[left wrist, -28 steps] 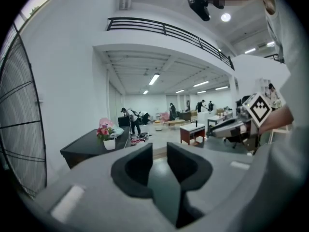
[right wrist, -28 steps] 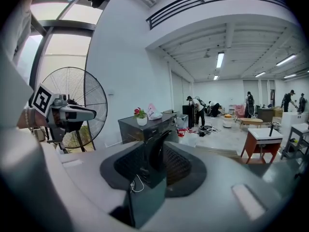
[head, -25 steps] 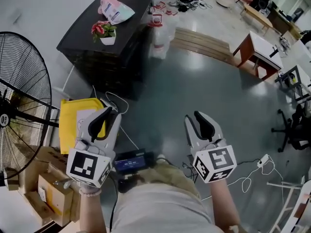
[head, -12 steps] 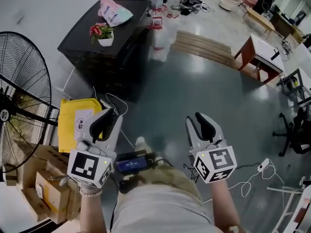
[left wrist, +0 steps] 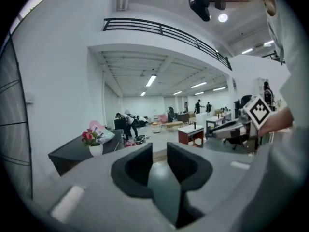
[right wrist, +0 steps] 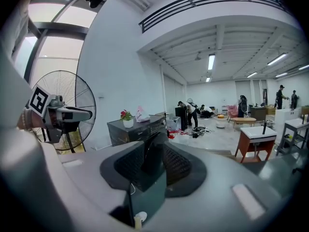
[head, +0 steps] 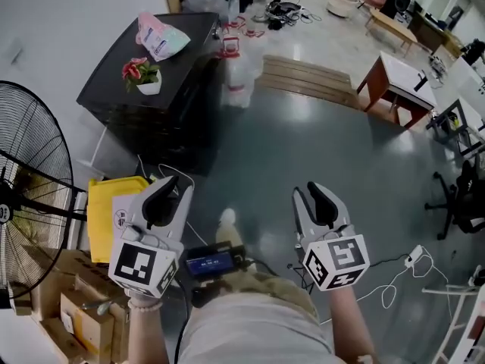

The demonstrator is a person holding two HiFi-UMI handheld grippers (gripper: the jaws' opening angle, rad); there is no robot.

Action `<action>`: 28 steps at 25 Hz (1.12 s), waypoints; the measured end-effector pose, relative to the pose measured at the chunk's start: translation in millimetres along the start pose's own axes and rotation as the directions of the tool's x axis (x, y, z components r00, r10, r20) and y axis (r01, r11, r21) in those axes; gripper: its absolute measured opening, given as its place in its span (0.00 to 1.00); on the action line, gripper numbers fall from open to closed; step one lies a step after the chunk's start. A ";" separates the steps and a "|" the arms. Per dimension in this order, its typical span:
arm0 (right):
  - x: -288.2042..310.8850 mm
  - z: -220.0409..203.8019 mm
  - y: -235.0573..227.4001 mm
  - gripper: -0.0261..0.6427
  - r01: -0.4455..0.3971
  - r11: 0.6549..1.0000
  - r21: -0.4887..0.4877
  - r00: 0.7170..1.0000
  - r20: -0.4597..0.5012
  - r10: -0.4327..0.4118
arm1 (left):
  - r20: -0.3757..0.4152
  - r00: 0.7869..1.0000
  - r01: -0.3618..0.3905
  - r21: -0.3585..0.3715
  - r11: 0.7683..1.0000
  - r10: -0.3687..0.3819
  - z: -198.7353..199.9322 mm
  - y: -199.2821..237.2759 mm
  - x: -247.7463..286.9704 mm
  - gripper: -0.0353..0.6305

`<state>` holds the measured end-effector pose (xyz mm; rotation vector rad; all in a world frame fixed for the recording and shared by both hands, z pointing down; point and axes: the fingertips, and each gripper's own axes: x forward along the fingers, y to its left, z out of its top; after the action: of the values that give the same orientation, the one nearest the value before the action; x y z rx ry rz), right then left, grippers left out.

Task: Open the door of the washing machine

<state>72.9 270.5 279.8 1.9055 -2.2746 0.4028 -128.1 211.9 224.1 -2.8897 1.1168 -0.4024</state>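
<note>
The washing machine (head: 178, 120) is a black box at the upper left of the head view, some way ahead of me; its door side is dark and I cannot make out the door. It shows too in the right gripper view as the washing machine (right wrist: 140, 127), and in the left gripper view as the washing machine (left wrist: 72, 153). On its top stand a potted red flower (head: 142, 76) and a pink bag (head: 159, 36). My left gripper (head: 173, 189) and right gripper (head: 312, 194) are held level over the floor, both open and empty, well short of the machine.
A large black fan (head: 30, 196) stands at the left, with a yellow bin (head: 114, 207) and cardboard boxes (head: 68, 302) beside it. A wooden pallet (head: 311, 74) and a red-legged table (head: 394, 82) lie beyond. White cables (head: 394, 279) trail on the floor at right.
Both grippers have moved forward together with the person, and a shoe now shows on the floor between them. The jaws stand as before.
</note>
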 end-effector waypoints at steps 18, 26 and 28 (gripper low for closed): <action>116.2 33.2 -37.2 0.20 0.051 0.999 0.013 0.998 -0.025 -0.051 | -0.023 0.994 0.107 -0.008 0.994 -0.107 9.4 75.4 116.2 0.18; 158.5 50.1 -43.9 0.20 0.093 0.996 0.014 0.995 -0.043 -0.092 | -0.017 0.989 0.145 -0.021 0.989 -0.145 11.3 114.3 157.9 0.19; 169.2 53.7 -44.9 0.20 0.101 0.995 0.012 0.994 -0.048 -0.100 | -0.015 0.988 0.156 -0.024 0.987 -0.156 10.3 123.3 166.3 0.19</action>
<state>89.0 88.1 281.3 1.9853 -2.1413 0.4468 -88.5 9.0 239.4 -3.0098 0.9055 -0.4213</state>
